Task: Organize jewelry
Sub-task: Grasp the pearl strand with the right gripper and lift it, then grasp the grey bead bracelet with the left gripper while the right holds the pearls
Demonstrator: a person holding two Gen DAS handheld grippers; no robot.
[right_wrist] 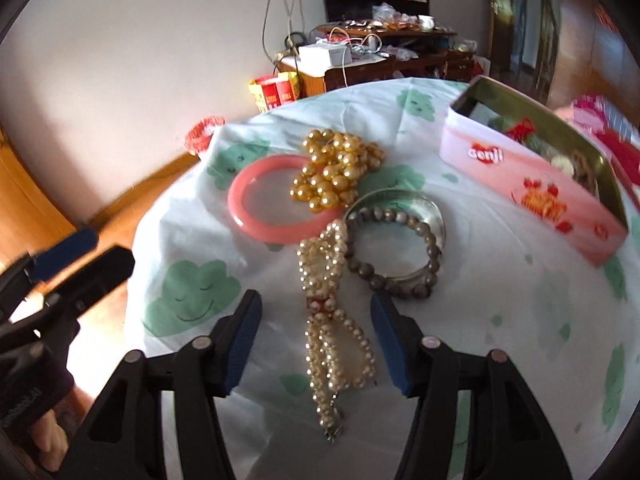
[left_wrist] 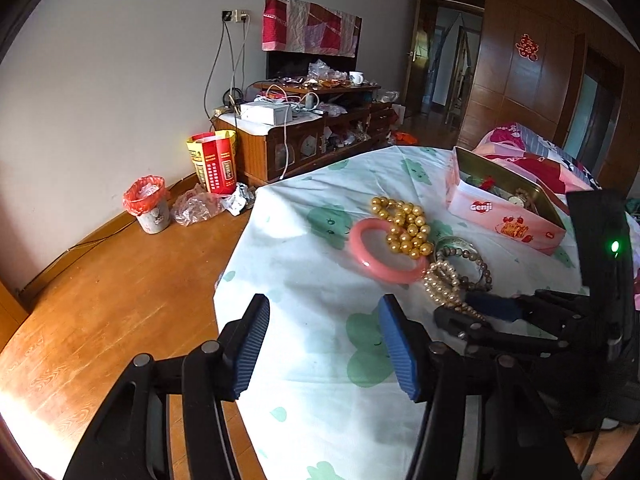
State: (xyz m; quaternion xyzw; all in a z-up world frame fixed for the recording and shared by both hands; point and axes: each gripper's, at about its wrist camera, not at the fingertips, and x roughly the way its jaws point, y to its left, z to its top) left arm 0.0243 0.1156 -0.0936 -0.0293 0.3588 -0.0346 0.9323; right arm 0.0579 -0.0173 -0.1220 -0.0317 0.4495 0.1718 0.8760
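Note:
On the cloud-print cloth lie a pink bangle [right_wrist: 264, 208], a heap of gold beads [right_wrist: 336, 172], a cream pearl necklace [right_wrist: 332, 320], a brown bead bracelet [right_wrist: 392, 248] and a silver bangle [right_wrist: 424, 208] under it. My right gripper [right_wrist: 316, 336] is open, its jaws on either side of the pearl necklace. My left gripper [left_wrist: 324, 348] is open and empty over the cloth, left of the jewelry. The bangle [left_wrist: 380, 250], gold beads [left_wrist: 404, 224] and pearls [left_wrist: 444, 284] also show in the left wrist view. The open pink tin [right_wrist: 532, 184] holds some jewelry.
The pink tin [left_wrist: 504, 216] sits at the table's far right. The table edge [left_wrist: 236, 264] drops to a wooden floor on the left. A bin [left_wrist: 146, 204], bags and a cluttered cabinet [left_wrist: 304, 128] stand by the wall.

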